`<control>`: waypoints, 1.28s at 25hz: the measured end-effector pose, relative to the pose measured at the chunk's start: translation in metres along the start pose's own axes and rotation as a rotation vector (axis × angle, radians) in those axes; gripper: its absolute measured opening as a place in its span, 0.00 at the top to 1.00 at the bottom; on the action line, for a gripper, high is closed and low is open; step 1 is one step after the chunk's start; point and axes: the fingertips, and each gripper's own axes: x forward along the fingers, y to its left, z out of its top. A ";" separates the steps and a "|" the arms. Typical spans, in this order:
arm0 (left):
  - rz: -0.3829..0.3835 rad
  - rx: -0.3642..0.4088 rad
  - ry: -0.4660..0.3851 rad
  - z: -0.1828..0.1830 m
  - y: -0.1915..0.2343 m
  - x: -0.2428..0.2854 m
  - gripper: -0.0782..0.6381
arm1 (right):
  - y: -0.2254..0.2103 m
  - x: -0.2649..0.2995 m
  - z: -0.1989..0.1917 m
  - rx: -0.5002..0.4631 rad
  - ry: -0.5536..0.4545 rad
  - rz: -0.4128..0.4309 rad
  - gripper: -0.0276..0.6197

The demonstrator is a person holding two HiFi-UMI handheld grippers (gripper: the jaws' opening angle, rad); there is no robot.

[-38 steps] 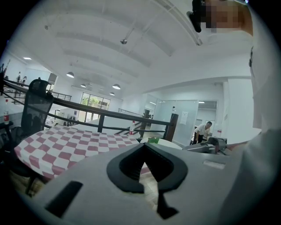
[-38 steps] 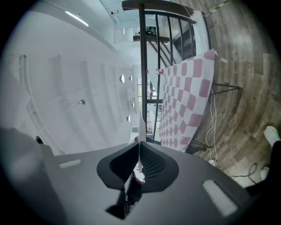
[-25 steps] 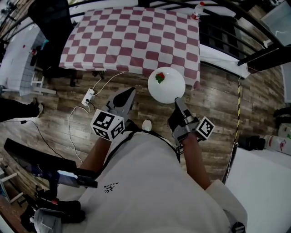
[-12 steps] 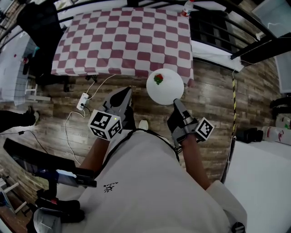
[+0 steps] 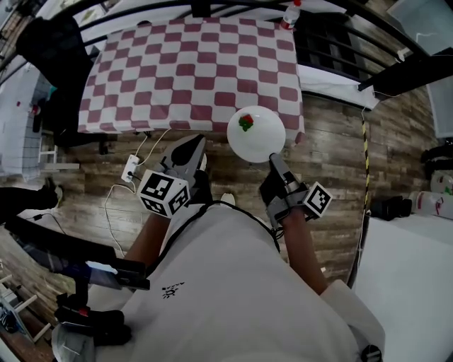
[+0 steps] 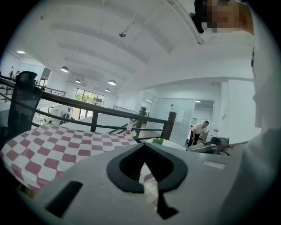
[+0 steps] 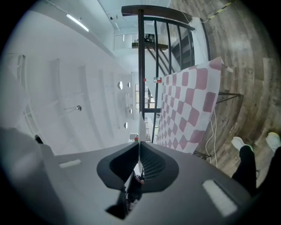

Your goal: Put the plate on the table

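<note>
The right claw (image 5: 274, 161) pinches the near rim of a round white plate (image 5: 256, 134). In the right gripper view its 2 jaws are pressed onto the plate's thin edge (image 7: 139, 125), which runs between them as a narrow white sliver. The plate is in the air, face up and roughly level, above the brown wooden plank floor (image 5: 333, 162). It sits at the near right corner of the worktop covered with a red-and-white checked cloth (image 5: 191, 71). In the head view the plate's far rim overlaps the hanging edge of the cloth. A small red and green piece of food (image 5: 246, 122) sits on the plate's far left part.

The left claw (image 5: 191, 146) is to the left of the plate and apart from it, pointing toward the worktop's near edge. In the left gripper view its 2 jaws are pressed together at the tips with nothing between them (image 6: 144, 145). The checked cloth and the plate (image 6: 169, 143) show beyond them.

A clear plastic bottle with a red cap (image 5: 289, 13) stands at the worktop's far right corner. A white power strip (image 5: 131, 168) lies on the floor below the worktop's near left edge.
</note>
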 end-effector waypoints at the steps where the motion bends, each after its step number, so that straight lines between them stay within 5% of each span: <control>1: -0.003 0.003 0.002 0.002 0.004 0.003 0.89 | -0.001 0.005 0.001 0.000 -0.003 -0.001 0.93; 32: -0.168 0.009 0.049 0.098 0.224 0.135 0.89 | -0.005 0.241 0.055 -0.037 -0.157 0.037 0.93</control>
